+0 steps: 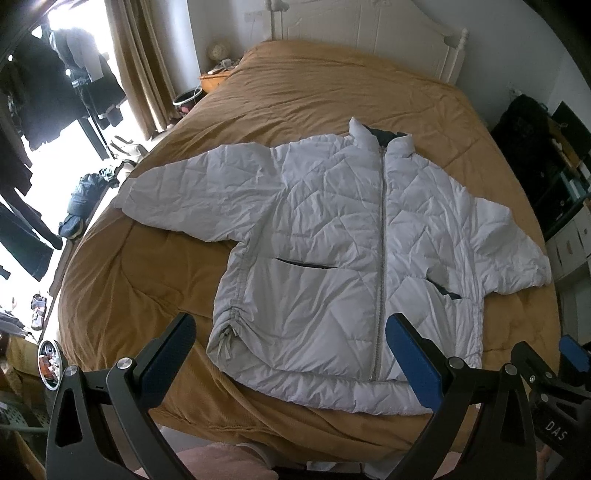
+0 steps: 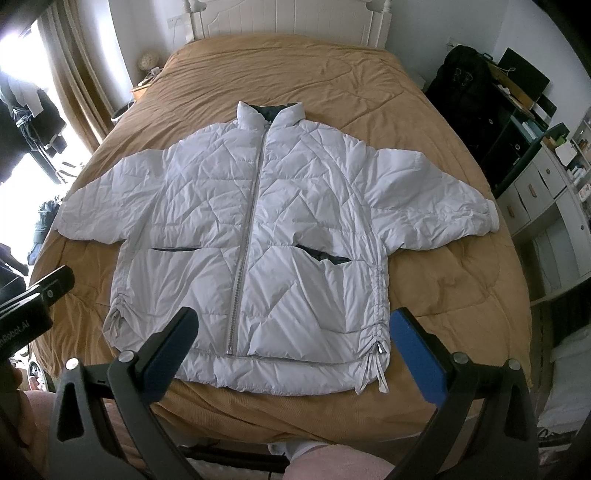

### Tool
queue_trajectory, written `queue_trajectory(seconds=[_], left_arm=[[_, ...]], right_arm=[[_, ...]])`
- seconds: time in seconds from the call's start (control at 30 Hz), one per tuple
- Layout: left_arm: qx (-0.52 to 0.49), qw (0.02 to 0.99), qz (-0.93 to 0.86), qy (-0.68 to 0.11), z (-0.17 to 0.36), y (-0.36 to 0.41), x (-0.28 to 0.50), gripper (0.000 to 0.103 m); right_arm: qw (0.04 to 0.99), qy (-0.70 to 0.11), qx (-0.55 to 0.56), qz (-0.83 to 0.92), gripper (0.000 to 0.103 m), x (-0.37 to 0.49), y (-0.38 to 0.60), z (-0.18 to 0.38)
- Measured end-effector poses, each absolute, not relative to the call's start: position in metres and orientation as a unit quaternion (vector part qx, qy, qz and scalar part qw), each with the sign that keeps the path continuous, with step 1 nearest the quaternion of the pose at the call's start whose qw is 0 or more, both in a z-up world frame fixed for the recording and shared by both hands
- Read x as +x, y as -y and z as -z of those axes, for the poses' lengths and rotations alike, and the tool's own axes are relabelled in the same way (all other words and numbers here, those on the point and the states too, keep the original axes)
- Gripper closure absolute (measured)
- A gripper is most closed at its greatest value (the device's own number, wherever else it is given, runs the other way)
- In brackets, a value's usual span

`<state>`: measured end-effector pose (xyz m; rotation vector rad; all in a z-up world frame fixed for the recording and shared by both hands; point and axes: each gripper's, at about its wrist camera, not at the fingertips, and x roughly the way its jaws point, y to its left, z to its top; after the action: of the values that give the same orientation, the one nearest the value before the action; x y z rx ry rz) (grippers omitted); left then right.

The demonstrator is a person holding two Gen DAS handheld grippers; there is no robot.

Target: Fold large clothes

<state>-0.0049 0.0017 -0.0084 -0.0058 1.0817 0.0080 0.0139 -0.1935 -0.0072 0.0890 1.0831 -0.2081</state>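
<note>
From the left wrist, the left gripper [image 1: 291, 354] hangs over the near edge of the bed [image 1: 147, 280], its fingers spread wide and holding nothing. The jacket [image 1: 325, 240] lies flat on the bed, zipped, collar toward the headboard [image 1: 369, 33], sleeves stretched out to both sides. Its hem sits between the fingers but below them, untouched.

From the right wrist, the right gripper [image 2: 295, 350] also gapes wide and empty above the jacket's [image 2: 266, 229] hem. The jacket lies centred on the bed [image 2: 443, 288]. The left gripper [image 2: 33, 299] shows beside the jacket's lower left corner.
</note>
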Motion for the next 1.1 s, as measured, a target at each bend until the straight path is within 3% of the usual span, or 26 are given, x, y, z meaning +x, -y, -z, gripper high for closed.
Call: queue_trajectory(seconds=[1.1], left_arm=[[-0.003,0.854,-0.002,-0.520,0.0142,0.0004,-0.0076,0.001]], right_arm=[[0.850,-0.517,0.042,0.096,0.000,0.0146,0.1928,0.0099]])
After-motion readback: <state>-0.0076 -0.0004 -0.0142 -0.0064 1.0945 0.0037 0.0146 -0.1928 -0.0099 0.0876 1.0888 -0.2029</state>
